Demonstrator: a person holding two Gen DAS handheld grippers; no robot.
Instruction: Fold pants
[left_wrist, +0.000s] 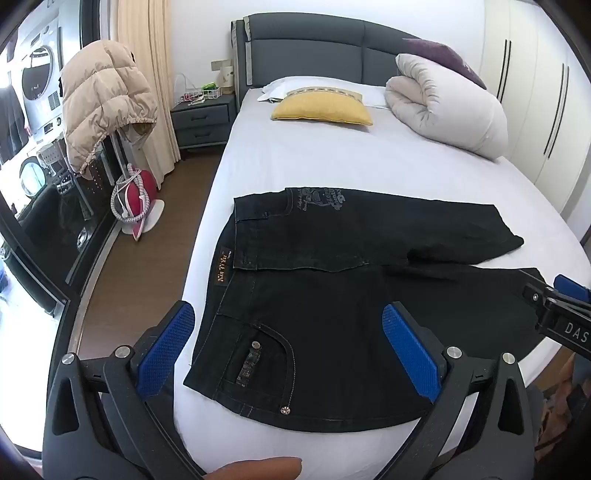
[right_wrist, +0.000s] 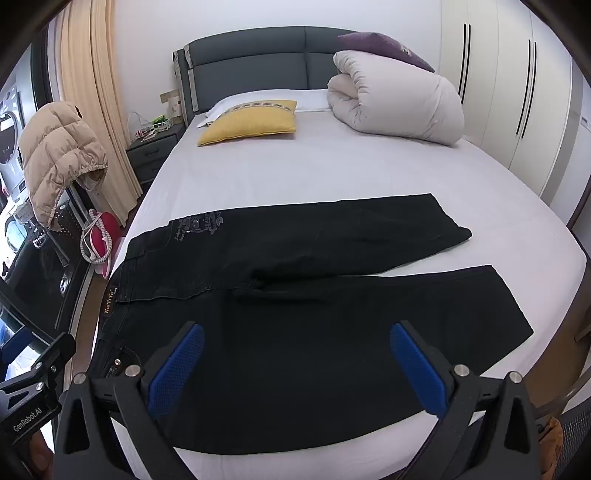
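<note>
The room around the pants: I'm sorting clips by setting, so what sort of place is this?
A home bedroom, most likely. The black pants lie spread on a made bed with a padded headboard; a nightstand stands beside it, and a wardrobe lines the wall.

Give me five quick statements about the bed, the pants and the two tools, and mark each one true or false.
1. The black pants lie spread flat on the bed, both legs apart. True.
2. The left tool is clamped on the waistband. False: its jaws stand wide open above the pocket area and hold nothing.
3. A yellow pillow lies near the headboard. True.
4. The rolled white duvet lies on top of the pants. False: it sits at the head of the bed, well apart from them.
5. The right tool is shut. False: it is open over the nearer leg, gripping nothing.
</note>
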